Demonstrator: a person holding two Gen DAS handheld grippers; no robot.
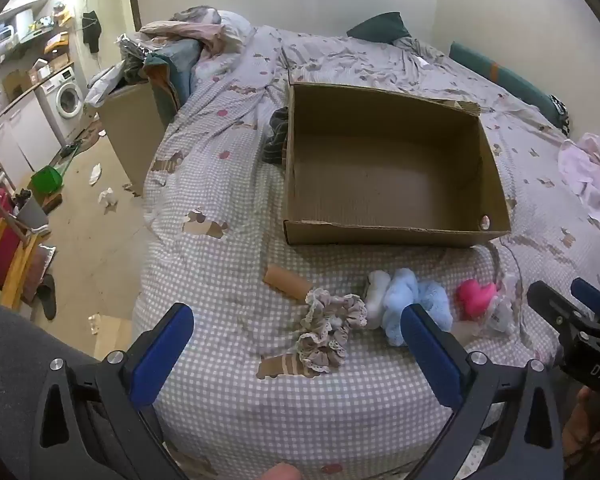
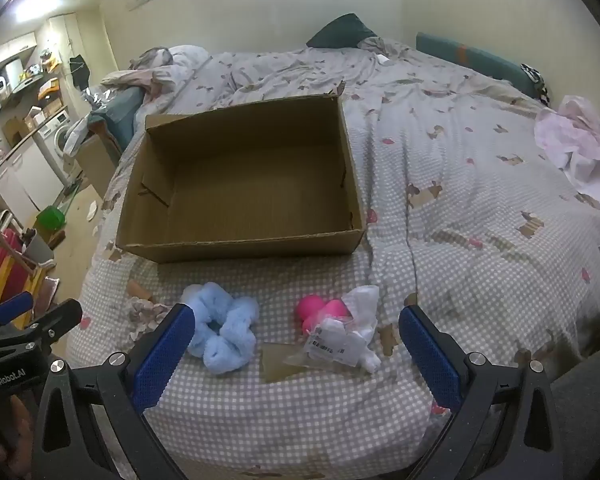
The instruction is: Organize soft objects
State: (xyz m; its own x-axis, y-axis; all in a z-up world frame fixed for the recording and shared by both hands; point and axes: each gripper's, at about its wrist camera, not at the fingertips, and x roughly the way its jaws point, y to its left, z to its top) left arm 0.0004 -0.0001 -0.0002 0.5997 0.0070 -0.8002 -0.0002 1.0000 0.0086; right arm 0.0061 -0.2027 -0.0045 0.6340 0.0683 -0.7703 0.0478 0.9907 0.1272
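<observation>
An open cardboard box point(image 1: 388, 232) stands empty on the bed; it also shows in the right wrist view point(image 2: 240, 246). In front of it lie a beige lace scrunchie point(image 1: 328, 332), a fluffy light-blue scrunchie point(image 1: 404, 300) point(image 2: 224, 328), a pink soft toy point(image 1: 474, 296) point(image 2: 320, 310) and a crumpled clear plastic bag point(image 2: 340, 340). My left gripper point(image 1: 296, 332) is open above the beige scrunchie. My right gripper point(image 2: 296, 332) is open above the blue scrunchie and pink toy, holding nothing.
A cardboard tube point(image 1: 288, 282) lies left of the scrunchies. Pink clothing point(image 1: 588, 176) is heaped at the bed's right, dark fabric point(image 1: 276, 140) beside the box. Bedding and pillows pile at the far end. The bed's left edge drops to a cluttered floor point(image 1: 92, 216).
</observation>
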